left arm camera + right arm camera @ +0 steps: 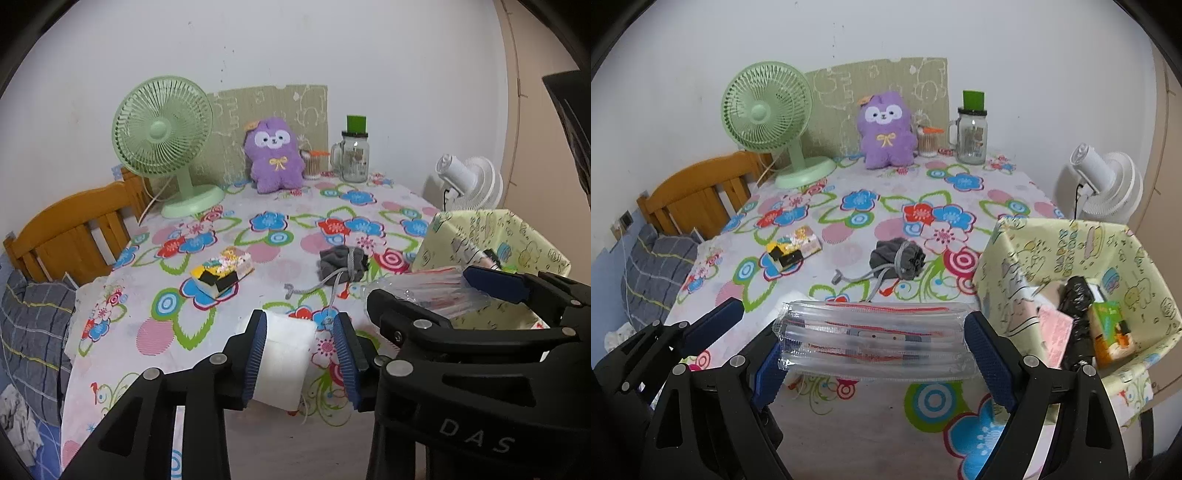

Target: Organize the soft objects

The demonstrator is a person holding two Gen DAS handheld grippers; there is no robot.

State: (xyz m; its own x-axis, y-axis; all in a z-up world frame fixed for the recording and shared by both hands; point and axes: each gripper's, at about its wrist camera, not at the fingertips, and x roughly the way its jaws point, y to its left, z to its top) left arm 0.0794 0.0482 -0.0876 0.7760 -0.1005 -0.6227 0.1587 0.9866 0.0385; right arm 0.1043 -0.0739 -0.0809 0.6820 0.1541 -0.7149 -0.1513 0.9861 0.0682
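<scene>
In the left wrist view a white soft block (pixel 284 354) lies between the fingers of my left gripper (pixel 300 316), at the near edge of the table. The left pad rests against it and a gap shows at the right pad, so the jaws stand open. My right gripper (pixel 875 332) is shut on a clear plastic pack with red stripes (pixel 875 339), held above the table beside the patterned yellow box (pixel 1071 251). That pack (pixel 424 291) also shows at the right of the left wrist view. A grey drawstring pouch (pixel 897 258) and a colourful sponge pack (pixel 794 245) lie mid-table. A purple plush (pixel 886 129) sits at the back.
The box holds a black bag (pixel 1078 295), a pink pack (pixel 1054 332) and a green carton (pixel 1108 328). A green fan (pixel 764 110), a glass jar (pixel 971 136) and a cotton-swab tub (pixel 927 144) stand at the back. A wooden chair (pixel 694 195) is left, a white fan (pixel 1108 181) right.
</scene>
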